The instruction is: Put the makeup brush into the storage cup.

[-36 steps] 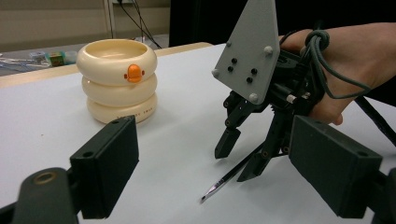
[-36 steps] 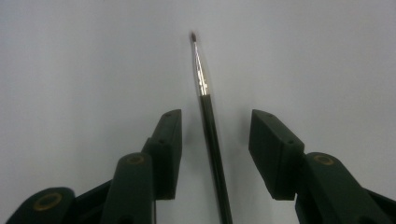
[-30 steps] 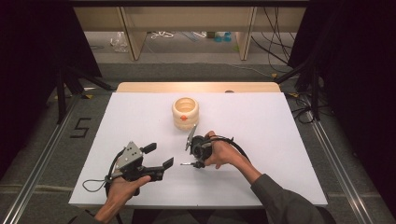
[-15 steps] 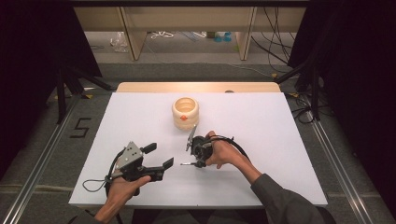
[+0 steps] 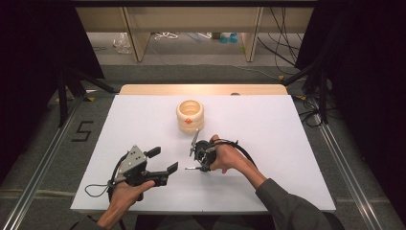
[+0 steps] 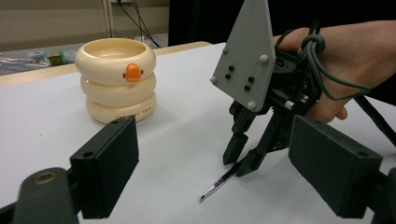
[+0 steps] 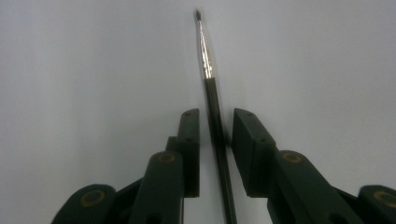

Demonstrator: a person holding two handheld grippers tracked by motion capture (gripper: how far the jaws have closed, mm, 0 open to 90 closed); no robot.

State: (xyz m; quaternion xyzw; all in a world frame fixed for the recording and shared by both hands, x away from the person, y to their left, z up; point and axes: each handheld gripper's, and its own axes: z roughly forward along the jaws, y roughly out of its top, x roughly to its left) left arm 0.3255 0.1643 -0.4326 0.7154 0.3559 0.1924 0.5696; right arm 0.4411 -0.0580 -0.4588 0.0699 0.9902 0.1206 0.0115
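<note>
A thin black paintbrush (image 7: 215,126) with a silver ferrule lies flat on the white table (image 5: 287,143). My right gripper (image 7: 215,116) points down over the brush (image 6: 219,182) and straddles its handle. Its jaws have just been closing, and a narrow gap still shows on each side of the handle. In the high view the right gripper (image 5: 197,166) is at the table's middle front. My left gripper (image 5: 164,159) rests open to its left, holding nothing, and its wide-set pads (image 6: 109,163) frame the scene.
A cream holder of stacked rings (image 5: 190,116) with an orange beak mark (image 6: 133,72) stands behind the grippers, toward the far edge. A wooden strip (image 5: 201,89) runs along the table's back. Cables trail from both grippers.
</note>
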